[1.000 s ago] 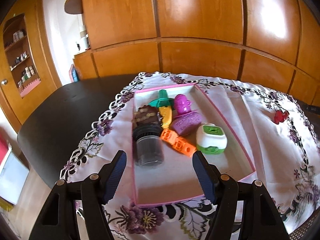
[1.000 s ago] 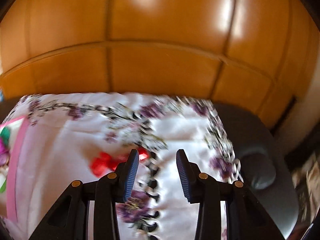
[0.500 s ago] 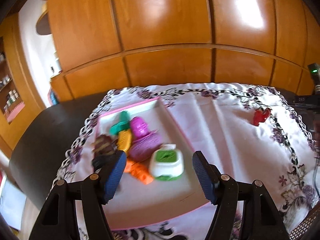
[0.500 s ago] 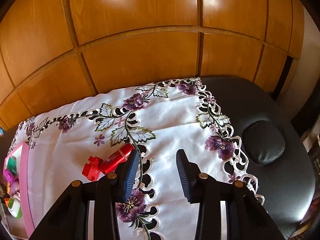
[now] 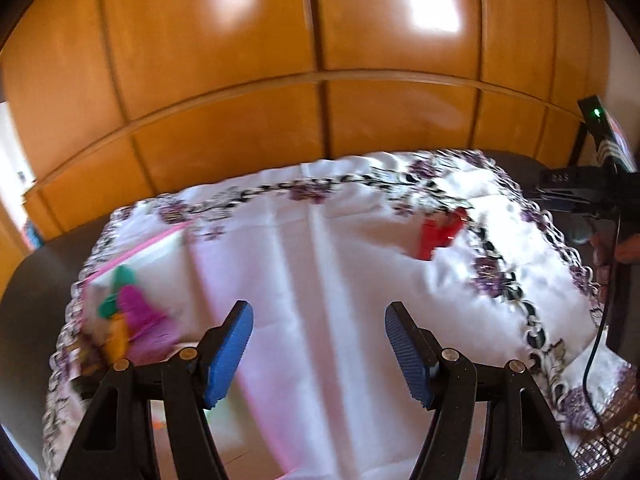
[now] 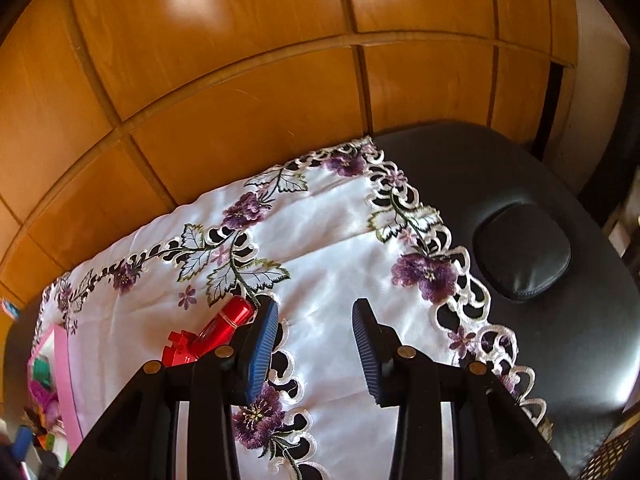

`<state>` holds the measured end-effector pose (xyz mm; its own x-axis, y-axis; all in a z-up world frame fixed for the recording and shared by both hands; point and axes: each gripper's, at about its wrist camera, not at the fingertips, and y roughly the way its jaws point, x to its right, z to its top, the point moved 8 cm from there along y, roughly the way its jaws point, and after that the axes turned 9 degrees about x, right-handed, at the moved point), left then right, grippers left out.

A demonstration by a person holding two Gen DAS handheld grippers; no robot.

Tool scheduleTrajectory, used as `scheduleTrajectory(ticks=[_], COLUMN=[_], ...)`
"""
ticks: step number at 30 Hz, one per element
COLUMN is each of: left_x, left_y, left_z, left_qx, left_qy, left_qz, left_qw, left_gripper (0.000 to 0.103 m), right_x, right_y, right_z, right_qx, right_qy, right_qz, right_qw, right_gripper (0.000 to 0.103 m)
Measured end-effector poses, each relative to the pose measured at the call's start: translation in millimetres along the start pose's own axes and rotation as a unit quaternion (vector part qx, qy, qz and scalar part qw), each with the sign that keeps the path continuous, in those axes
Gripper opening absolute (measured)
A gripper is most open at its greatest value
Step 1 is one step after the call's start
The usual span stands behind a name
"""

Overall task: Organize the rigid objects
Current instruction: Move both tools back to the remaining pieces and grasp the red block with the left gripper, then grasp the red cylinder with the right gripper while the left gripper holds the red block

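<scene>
Red toy (image 6: 216,332) lies on the white embroidered cloth (image 6: 332,276), at ten o'clock just beside the right gripper (image 6: 314,354), jaws spread, empty; left gripper (image 5: 318,354) spread too, pink tray (image 5: 132,250) at nine o'clock.

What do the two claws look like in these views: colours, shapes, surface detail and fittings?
The left claw and right claw look alike: black angular frames with triangular cut-outs, brass-coloured round fasteners at the joints, and two blue finger pads with fine ribbing. No sleeves or markings are visible on either claw.
</scene>
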<state>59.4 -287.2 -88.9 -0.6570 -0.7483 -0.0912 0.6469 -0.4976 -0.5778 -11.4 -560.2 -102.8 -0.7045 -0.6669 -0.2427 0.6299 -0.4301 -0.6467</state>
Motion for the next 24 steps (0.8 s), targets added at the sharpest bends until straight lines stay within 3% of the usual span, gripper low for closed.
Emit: scheduleTrajectory(ticks=[4,8,12,18,21,23,24], left_x=[25.0,50.3,70.5,95.3,98.4,96.4,94.6], left_y=[28.6,60.5,82.0,120.9,147.5,160.4,162.4], left_z=[2.7,10.7,23.6,31.5,28.1,22.4,19.9], left_qx=[-0.025,-0.046,-0.04,-0.053,-0.075,-0.095,-0.099], left_qy=[0.001,0.001,-0.01,0.008,0.004,-0.017,-0.028], left_qz=[-0.032,-0.063,-0.093,-0.102,-0.097,-0.104,-0.109], left_qw=[0.9992,0.997,0.9948,0.9933,0.9924,0.9899,0.9888], left_gripper=[0.069,0.054,0.053,0.051,0.038,0.015,0.015], right_x=[-0.4,-5.2,-8.0,-8.5,-10.1,-10.1,-9.8], right_y=[1.4,3.2,4.9,7.5,8.0,8.0,8.2], right_z=[-1.4,-3.7,-5.2,-7.8,-8.6,-8.4,-8.3], right_qx=[-0.008,-0.017,-0.025,-0.037,-0.039,-0.037,-0.037], right_qy=[0.007,0.004,0.004,0.015,0.013,0.01,0.01], right_qz=[0.007,0.016,0.024,0.033,0.033,0.031,0.031], right_qw=[1.0,1.0,0.999,0.999,0.999,0.999,0.999], right_gripper=[0.039,0.039,0.039,0.039,0.039,0.039,0.039])
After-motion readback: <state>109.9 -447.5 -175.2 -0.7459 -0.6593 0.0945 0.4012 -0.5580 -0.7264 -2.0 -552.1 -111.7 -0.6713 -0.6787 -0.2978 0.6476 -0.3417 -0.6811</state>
